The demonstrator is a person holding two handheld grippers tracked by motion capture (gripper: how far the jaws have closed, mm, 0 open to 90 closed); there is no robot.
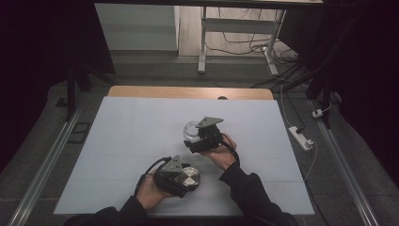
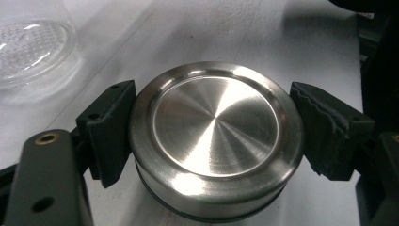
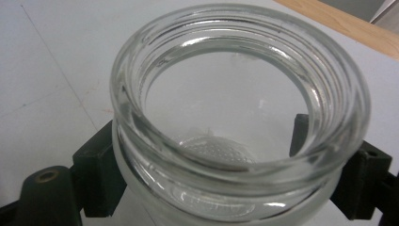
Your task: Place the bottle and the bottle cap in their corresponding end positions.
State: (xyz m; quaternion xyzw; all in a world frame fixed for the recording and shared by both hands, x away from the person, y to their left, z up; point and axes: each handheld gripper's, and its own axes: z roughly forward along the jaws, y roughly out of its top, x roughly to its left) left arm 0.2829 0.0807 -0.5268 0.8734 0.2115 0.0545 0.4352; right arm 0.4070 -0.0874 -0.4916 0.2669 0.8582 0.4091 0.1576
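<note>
A white mat [image 1: 141,141] is spread over the wooden table [image 1: 188,92], and both grippers are held above its nearer half. The glass jar [image 3: 235,117] is clamped by the right gripper [image 1: 196,138]: in the right gripper view a black pad is pressed against each side of the wall just below the threaded rim, the open mouth is turned toward the camera, and a dimpled base is seen through the glass. In the high view the jar [image 1: 191,130] is seen at the far-left end of that gripper, partly hidden under the grey three-cornered plate. The steel lid [image 2: 216,136] is clamped by the left gripper [image 1: 186,178]: in the left gripper view the ridged pads [image 2: 112,127] are set against opposite sides of its rim, the brushed flat face is turned up toward the camera, and a dark band is noted along its lower edge. In the high view the lid [image 1: 190,177] is seen at the right end of the left gripper, nearer the person than the jar and apart from it. The jar's base [image 2: 33,47] is also seen beyond the left gripper's jaws, at the upper left of that view, clear of the lid. Dark sleeves [image 1: 244,188] are worn on both forearms.
</note>
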